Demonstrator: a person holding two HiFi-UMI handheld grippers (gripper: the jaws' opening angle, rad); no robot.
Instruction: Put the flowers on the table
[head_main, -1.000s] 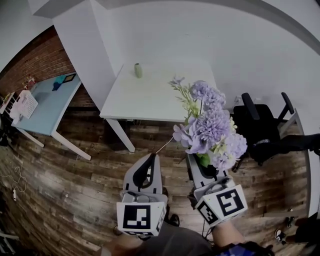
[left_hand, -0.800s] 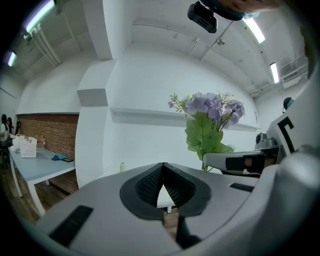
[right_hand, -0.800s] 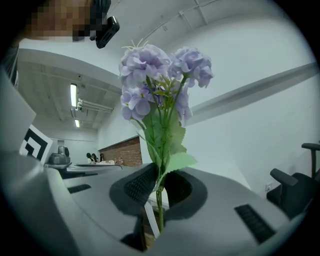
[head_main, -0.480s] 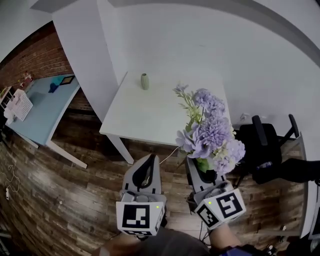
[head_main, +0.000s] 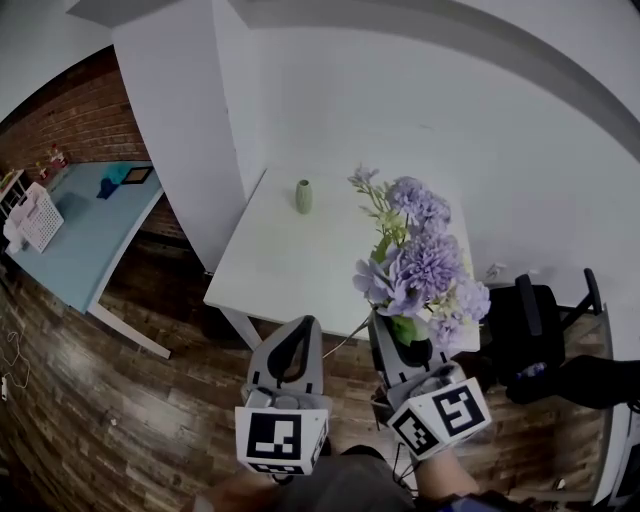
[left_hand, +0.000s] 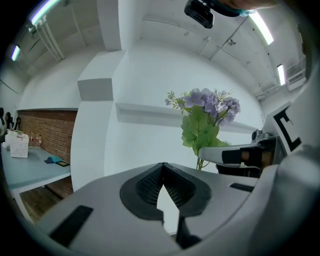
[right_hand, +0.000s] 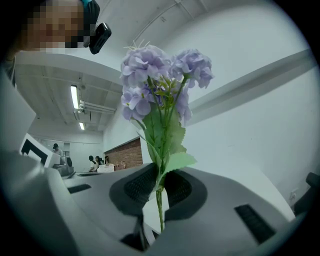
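Observation:
A bunch of purple flowers (head_main: 418, 262) with green leaves stands upright in my right gripper (head_main: 398, 335), whose jaws are shut on the green stems (right_hand: 159, 200). The blooms (right_hand: 160, 80) rise high above the pads in the right gripper view. My left gripper (head_main: 296, 342) is beside it to the left, shut with nothing between its tips (left_hand: 161, 172). Both are held over the wooden floor just before the near edge of the white table (head_main: 290, 260). A small green vase (head_main: 303, 196) stands at the table's far side.
A light blue table (head_main: 70, 235) with a white basket (head_main: 28, 218) is at the left by a brick wall. A black office chair (head_main: 535, 320) stands at the right of the white table. A white wall and pillar (head_main: 200, 130) are behind.
The white table and its vase have come nearer and lower in the head view. Both grippers keep their places, with the flowers still held upright in the right one.

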